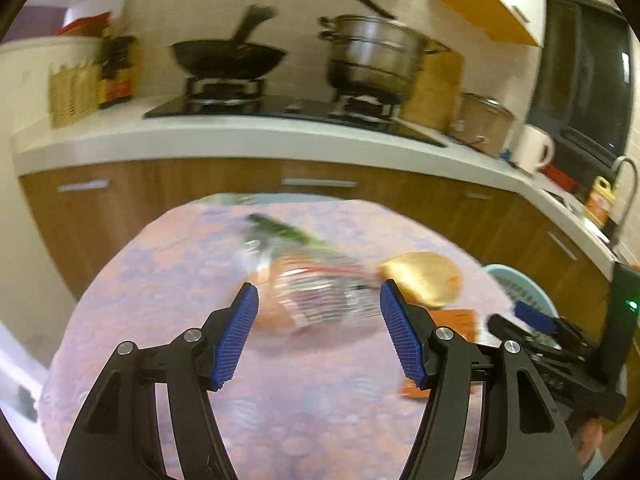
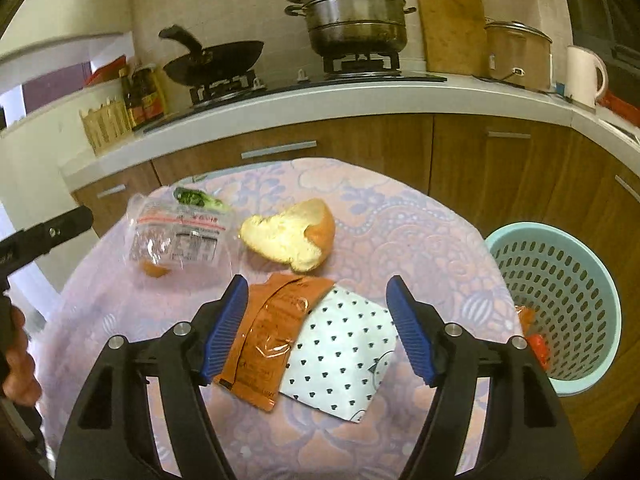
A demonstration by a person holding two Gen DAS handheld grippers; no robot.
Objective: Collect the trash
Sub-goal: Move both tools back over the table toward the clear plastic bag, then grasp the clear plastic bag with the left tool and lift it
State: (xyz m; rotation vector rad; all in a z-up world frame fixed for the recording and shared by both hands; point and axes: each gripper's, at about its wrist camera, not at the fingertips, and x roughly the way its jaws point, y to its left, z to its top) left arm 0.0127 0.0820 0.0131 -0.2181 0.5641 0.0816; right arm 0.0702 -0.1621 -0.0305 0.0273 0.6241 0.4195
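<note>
Both the left tool [image 1: 318, 300] and the right tool [image 2: 314, 294] are held wide, with nothing gripped. On the desk [image 2: 420, 220], a clear bag [image 2: 176, 240] lies far left, bread [image 2: 292, 236] beside it, and an orange packet [image 2: 272, 332] nearer, overlapping a dotted wrapper [image 2: 344, 352]. A basket [image 2: 560, 304] is seen at the right, off the desk.
</note>
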